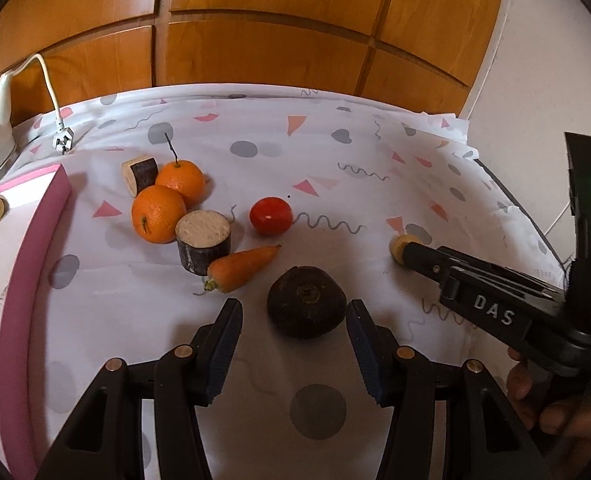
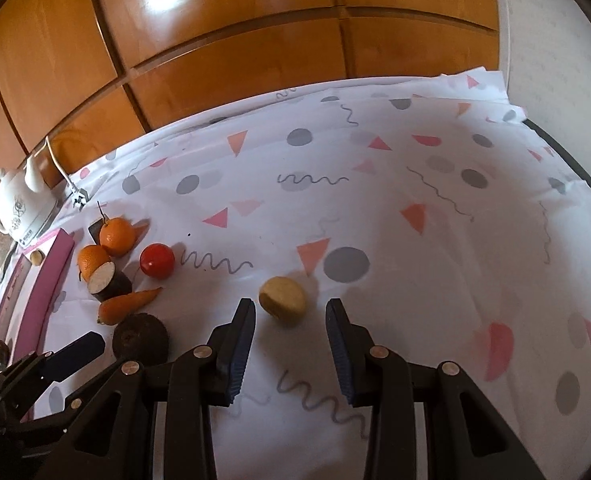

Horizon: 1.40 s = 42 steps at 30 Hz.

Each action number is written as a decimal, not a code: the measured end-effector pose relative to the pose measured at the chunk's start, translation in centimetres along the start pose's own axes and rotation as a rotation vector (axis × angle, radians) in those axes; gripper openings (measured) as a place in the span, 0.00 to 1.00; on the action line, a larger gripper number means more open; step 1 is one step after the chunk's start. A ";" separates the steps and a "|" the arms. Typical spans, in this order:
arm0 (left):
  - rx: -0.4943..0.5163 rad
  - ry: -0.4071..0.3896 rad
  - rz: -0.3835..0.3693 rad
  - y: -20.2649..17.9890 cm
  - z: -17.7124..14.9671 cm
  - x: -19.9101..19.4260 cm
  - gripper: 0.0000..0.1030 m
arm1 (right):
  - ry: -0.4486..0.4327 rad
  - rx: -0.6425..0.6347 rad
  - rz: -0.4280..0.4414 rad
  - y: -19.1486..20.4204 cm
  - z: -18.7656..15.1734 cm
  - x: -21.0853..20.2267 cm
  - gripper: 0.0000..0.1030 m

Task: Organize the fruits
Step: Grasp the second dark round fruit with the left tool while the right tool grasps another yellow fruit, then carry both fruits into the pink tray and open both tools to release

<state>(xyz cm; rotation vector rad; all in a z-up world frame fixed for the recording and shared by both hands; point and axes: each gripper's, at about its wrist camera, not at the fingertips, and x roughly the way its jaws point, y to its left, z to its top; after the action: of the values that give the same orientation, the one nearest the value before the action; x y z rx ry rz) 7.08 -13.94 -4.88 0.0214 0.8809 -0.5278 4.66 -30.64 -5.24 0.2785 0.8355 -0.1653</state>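
Left wrist view: left gripper (image 1: 294, 314) spread wide, empty, flanking dark round root (image 1: 305, 302) at lower centre. Right wrist view: right gripper (image 2: 290, 310) likewise wide and empty, pale potato (image 2: 282, 295) just past the tips, centre of frame. Oranges (image 1: 158, 214), tomato (image 1: 271, 216), carrot (image 1: 242, 268) clustered centre left beside pink tray (image 1: 27, 248) on patterned cloth (image 1: 335, 168). Best approach, probably: lower until pads bracket the widest girth, then close gently, avoiding the carrot nearby.
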 end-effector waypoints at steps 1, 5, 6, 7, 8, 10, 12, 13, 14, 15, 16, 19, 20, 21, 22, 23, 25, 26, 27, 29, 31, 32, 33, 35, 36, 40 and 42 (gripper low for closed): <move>0.000 -0.001 0.000 0.0 0.0 0.1 0.53 | 0.001 -0.004 -0.002 0.0 0.1 0.2 0.36; -0.008 0.003 -0.002 -0.1 0.1 0.6 0.53 | 0.007 -0.019 -0.003 0.2 0.4 0.9 0.36; -0.007 0.001 -0.002 -0.1 0.1 0.7 0.53 | 0.008 -0.023 -0.003 0.2 0.5 1.0 0.36; -0.003 -0.001 -0.002 -0.2 0.1 0.8 0.53 | 0.007 -0.028 -0.002 0.3 0.5 1.2 0.36; -0.001 -0.002 -0.003 -0.3 0.1 0.9 0.53 | 0.006 -0.033 -0.001 0.3 0.6 1.3 0.34; -0.006 0.000 -0.010 -0.4 0.2 1.2 0.53 | 0.009 -0.048 -0.004 0.6 0.6 1.6 0.28; -0.015 0.004 -0.018 -0.4 0.2 1.6 0.52 | 0.004 -0.059 -0.017 0.8 0.5 1.7 0.27; -0.013 0.002 -0.020 -0.5 0.2 1.7 0.50 | 0.002 -0.063 -0.021 0.8 0.5 1.6 0.27; -0.009 -0.002 -0.029 -0.6 0.2 1.8 0.45 | 0.000 -0.064 -0.022 0.8 0.4 1.6 0.27; -0.007 0.001 -0.043 -0.7 0.1 1.8 0.39 | 0.001 -0.063 -0.022 0.8 0.4 1.6 0.27; -0.002 0.001 -0.043 -0.9 0.1 1.8 0.39 | 0.001 -0.063 -0.021 0.8 0.3 1.5 0.27; 0.001 -0.004 -0.050 -0.9 0.0 1.7 0.39 | 0.000 -0.062 -0.015 0.8 0.1 1.4 0.27; 0.003 -0.006 -0.048 -0.9 0.0 1.5 0.38 | -0.002 -0.066 -0.017 0.8 0.1 1.3 0.27; 0.005 -0.012 -0.041 -0.9 -0.1 1.3 0.38 | -0.004 -0.072 -0.020 0.9 0.0 1.2 0.27; 0.005 -0.016 -0.038 -0.8 -0.3 1.0 0.38 | -0.006 -0.075 -0.021 1.0 0.0 1.1 0.27; 0.001 -0.016 -0.031 -0.7 -0.5 0.8 0.38 | -0.008 -0.079 -0.019 1.0 -0.1 0.9 0.27; -0.013 -0.018 -0.012 -0.4 -0.8 0.4 0.38 | -0.007 -0.087 -0.016 1.3 -0.5 0.7 0.27; -0.023 -0.019 -0.003 -0.1 -1.1 0.0 0.38 | -0.005 -0.089 -0.009 1.4 -0.7 0.6 0.27; -0.028 -0.021 0.010 0.1 -1.4 -0.3 0.38 | -0.004 -0.089 -0.001 1.6 -0.9 0.4 0.27; -0.031 -0.031 0.038 0.4 -1.8 -1.0 0.38 | -0.004 -0.096 0.016 1.9 -1.2 0.1 0.27; -0.031 -0.054 0.081 0.7 -2.3 -1.8 0.38 | 0.000 -0.110 0.023 2.5 -1.7 -0.1 0.27; -0.029 -0.067 0.109 0.9 -2.7 -2.2 0.39 | 0.002 -0.120 0.024 2.7 -1.9 -0.2 0.27; -0.025 -0.068 0.124 1.1 -2.9 -2.2 0.39 | 0.004 -0.131 0.025 3.1 -2.1 -0.1 0.27; -0.021 -0.075 0.132 1.4 -3.3 -2.0 0.39 | -0.004 -0.148 0.019 3.6 -2.4 -0.2 0.27; -0.009 -0.084 0.136 1.4 -3.3 -1.9 0.39 | -0.003 -0.151 0.023 3.7 -2.4 -0.1 0.27; 0.011 -0.087 0.160 1.1 -3.2 -1.3 0.39 | -0.005 -0.153 0.026 3.6 -2.4 -0.1 0.27; 0.005 -0.064 0.157 1.4 -3.1 -0.7 0.39 | -0.003 -0.160 0.022 3.7 -2.4 -0.1 0.27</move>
<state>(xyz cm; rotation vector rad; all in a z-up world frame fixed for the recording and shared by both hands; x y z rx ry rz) 5.05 -11.67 -6.62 0.0771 0.8082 -0.3814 3.83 -26.39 -6.10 0.1371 0.8373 -0.0781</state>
